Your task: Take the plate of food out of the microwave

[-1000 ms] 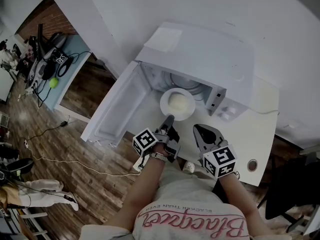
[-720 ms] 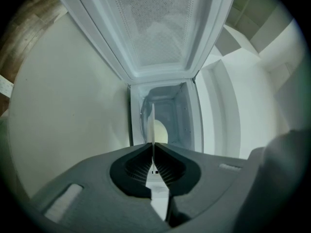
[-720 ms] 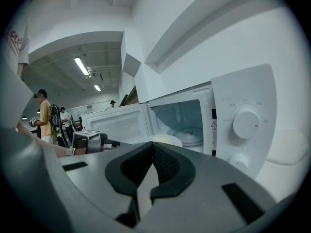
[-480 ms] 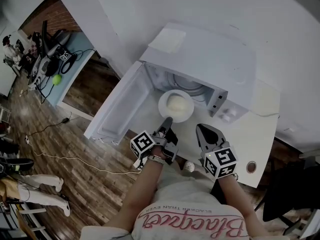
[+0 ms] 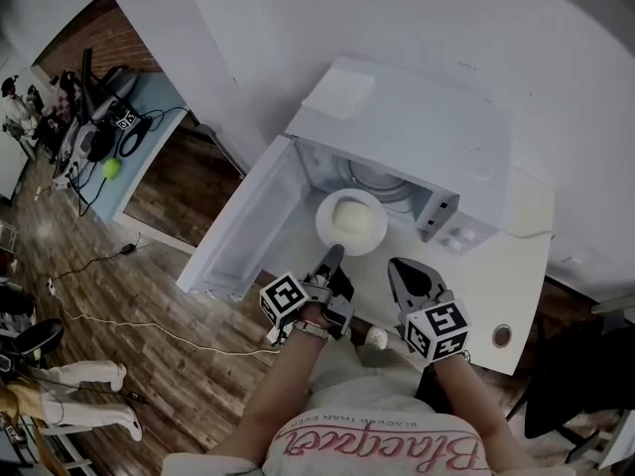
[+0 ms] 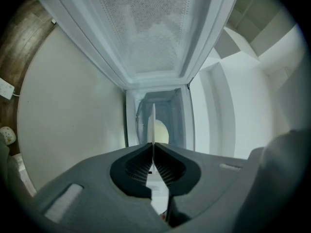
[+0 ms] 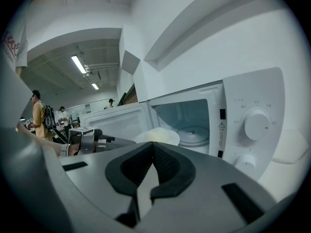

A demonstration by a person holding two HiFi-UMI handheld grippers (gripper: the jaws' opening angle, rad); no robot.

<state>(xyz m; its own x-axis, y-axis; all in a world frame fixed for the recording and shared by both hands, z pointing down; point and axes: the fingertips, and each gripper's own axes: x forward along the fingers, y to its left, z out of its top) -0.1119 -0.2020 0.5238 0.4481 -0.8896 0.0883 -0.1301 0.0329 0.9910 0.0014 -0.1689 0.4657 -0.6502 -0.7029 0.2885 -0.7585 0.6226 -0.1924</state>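
The left gripper (image 5: 330, 263) has its fingers clamped on the near rim of the plate (image 5: 323, 222). It holds the plate level, likely so the food (image 5: 352, 218) does not slide. The plate hangs just outside the mouth of the microwave (image 5: 417, 132), beside the open door (image 5: 243, 221). The right gripper (image 5: 405, 274) hovers near the plate without touching it, fingers together on nothing.

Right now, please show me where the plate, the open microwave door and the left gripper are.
plate (image 5: 322, 225): head view, its left rim.
microwave door (image 5: 241, 224): head view, middle of its inner face.
left gripper (image 5: 333, 254): head view, jaw tips shut on the plate's near rim.
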